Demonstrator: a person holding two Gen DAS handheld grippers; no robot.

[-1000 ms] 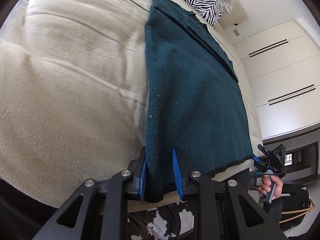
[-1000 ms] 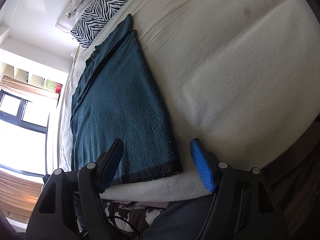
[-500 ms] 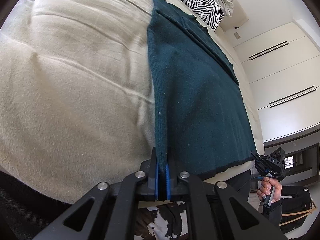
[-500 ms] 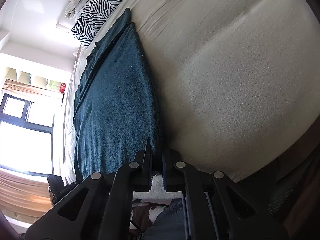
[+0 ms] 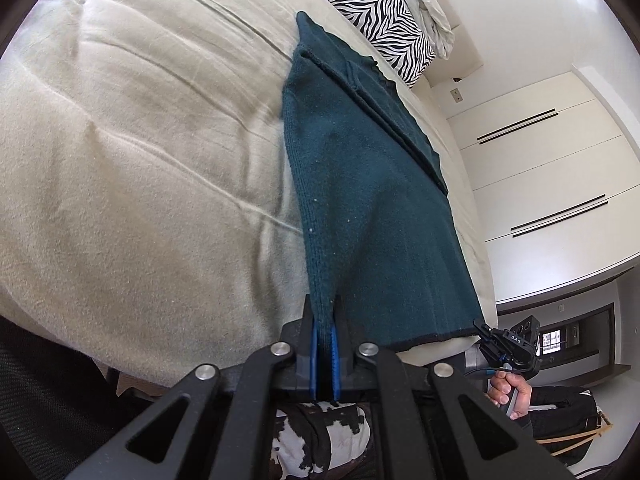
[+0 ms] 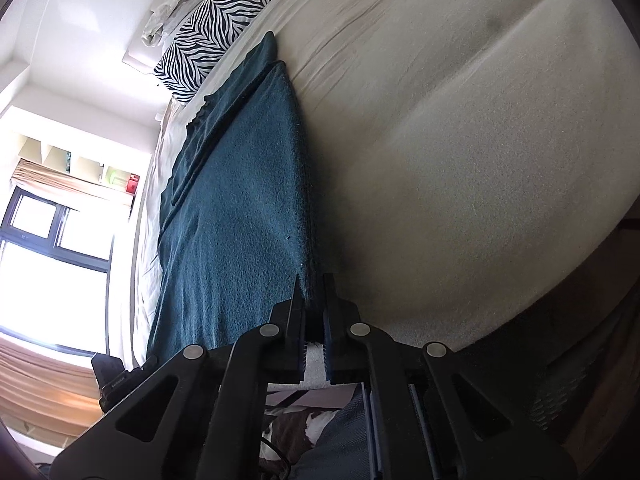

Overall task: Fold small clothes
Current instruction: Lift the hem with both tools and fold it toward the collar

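A dark teal knitted garment [image 5: 360,184], probably a small sweater, lies flat and lengthwise on a bed covered with a cream blanket [image 5: 132,168], its far end reaching toward a zebra-striped pillow [image 5: 380,20] near the head of the bed. The left claw [image 5: 325,344] is clamped on the near left corner of the garment's hem, the blue pads pressed together with the knit pinched between them and rising slightly off the blanket. The right claw [image 6: 314,320] is likewise closed on the near right corner, with teal fabric caught between its fingers at the bed's edge. In the left view, the person's right hand [image 5: 510,390] can be seen gripping the handle of the other tool, beyond the hem's dark edging. The garment's sides look already turned inward, since a layered flap runs along its far half, though this is hard to confirm. The step in hand appears to be the grasp of both hem corners, ready for a lengthwise fold. The next move likely calls for lifting both corners together, evenly, and carrying them toward the pillow end so the hem lands square on the far edge without dragging the lower layer.
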